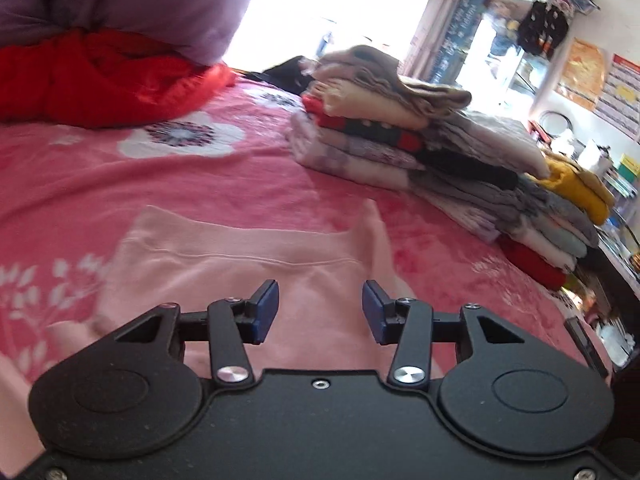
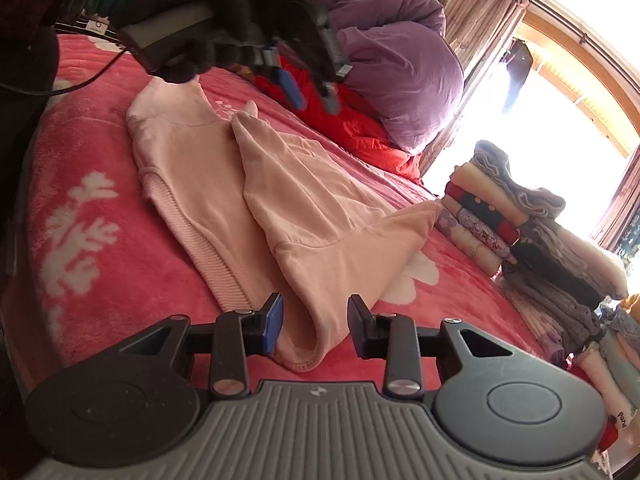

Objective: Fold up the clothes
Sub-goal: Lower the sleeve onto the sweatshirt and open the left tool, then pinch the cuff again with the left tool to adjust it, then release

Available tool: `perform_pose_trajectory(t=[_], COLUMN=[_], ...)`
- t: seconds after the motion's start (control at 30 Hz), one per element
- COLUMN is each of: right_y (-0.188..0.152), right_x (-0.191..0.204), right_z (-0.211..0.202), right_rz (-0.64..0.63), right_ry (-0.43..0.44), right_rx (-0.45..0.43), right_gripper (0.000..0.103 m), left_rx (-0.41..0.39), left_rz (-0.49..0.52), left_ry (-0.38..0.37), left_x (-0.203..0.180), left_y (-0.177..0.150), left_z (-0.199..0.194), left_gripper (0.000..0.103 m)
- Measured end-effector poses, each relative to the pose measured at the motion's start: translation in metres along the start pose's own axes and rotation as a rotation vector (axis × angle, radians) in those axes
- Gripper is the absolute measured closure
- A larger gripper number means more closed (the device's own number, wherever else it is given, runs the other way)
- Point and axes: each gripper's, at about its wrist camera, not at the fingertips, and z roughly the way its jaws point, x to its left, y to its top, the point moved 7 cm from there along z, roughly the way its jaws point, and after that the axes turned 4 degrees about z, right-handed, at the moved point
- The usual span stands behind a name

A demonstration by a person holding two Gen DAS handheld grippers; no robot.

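A pale pink sweatshirt [image 2: 208,184] lies spread on the pink flowered bedspread [image 2: 80,184], one sleeve folded across its body. My right gripper [image 2: 316,320] is open at the near end of that folded part; the cloth edge lies between its jaws, and the pads do not press on it. My left gripper [image 1: 320,312] is open and hovers over the sweatshirt [image 1: 240,276] with nothing between its blue pads. In the right wrist view a black-gloved hand [image 2: 208,40] holds the left gripper [image 2: 312,92] above the garment's far end.
Stacks of folded clothes [image 1: 380,132] line the bed's right side, seen also as the folded stack [image 2: 500,216]. A red blanket [image 1: 100,80] and a purple duvet [image 2: 400,60] are heaped at the far end. Shelves and clutter [image 1: 580,152] stand beyond the bed edge.
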Motion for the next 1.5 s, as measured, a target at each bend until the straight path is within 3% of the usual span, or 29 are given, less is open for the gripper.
perform_pose_trajectory(t=[0.1,0.23,0.33,0.43,0.6,0.63,0.73,0.8,0.97,1.03,1.1,1.2,1.27,1.37,1.43,1.5], right_y=[-0.003,-0.004,-0.006,-0.008,-0.008,-0.008,-0.007,-0.005,-0.005,-0.005,-0.005,-0.003,-0.003,-0.003,-0.002,-0.001], right_x=[-0.005,-0.008,-0.011,-0.014,-0.019,-0.019,-0.019,-0.019,-0.020,-0.020,-0.020,-0.020,-0.021,-0.021,-0.022,-0.022], right_z=[0.002,0.004,0.006,0.008,0.011,0.012,0.013,0.012,0.011,0.011,0.011,0.010,0.010,0.008,0.007,0.005], right_rz=[0.041,0.088,0.128,0.166,0.206,0.211,0.217,0.218,0.221,0.221,0.223,0.219,0.215,0.207,0.204,0.200], right_ry=[0.022,0.068,0.103,0.132,0.161,0.163,0.167,0.166,0.166,0.166,0.167,0.171,0.171,0.166,0.164,0.161], right_rx=[0.007,0.017,0.025,0.036,0.042,0.042,0.043,0.040,0.039,0.039,0.040,0.040,0.037,0.035,0.032,0.030], right_gripper=[0.073,0.080,0.084,0.085,0.085,0.085,0.085,0.085,0.085,0.085,0.085,0.085,0.085,0.085,0.085,0.085], left_rx=[0.060,0.126,0.123,0.131,0.136,0.136,0.092,0.045,0.026,0.084,0.181,0.138,0.069,0.049,0.075,0.168], left_rz=[0.042,-0.024,-0.089,-0.125,0.017,0.056,0.125,0.167,0.265,0.278,0.306,0.246,0.276,0.289,0.302,0.339], left_ry=[-0.014,-0.021,0.006,0.078,0.124,0.140,0.200,0.211,0.129,0.118,0.181,0.188,0.164,0.122,0.100,0.131], left_x=[-0.025,-0.029,-0.019,-0.002,-0.006,-0.008,-0.013,-0.021,-0.047,-0.047,-0.032,-0.025,-0.040,-0.058,-0.064,-0.059], left_y=[0.013,0.022,0.026,0.017,0.012,0.014,0.024,0.032,0.043,0.035,0.017,0.025,0.036,0.032,0.018,-0.009], left_z=[0.049,0.102,0.119,0.126,0.134,0.134,0.120,0.109,0.116,0.131,0.154,0.146,0.123,0.092,0.087,0.099], left_gripper=[0.056,0.059,0.096,0.096,0.092,0.088,0.063,0.065,0.069,0.072,0.072,0.071,0.071,0.071,0.071,0.071])
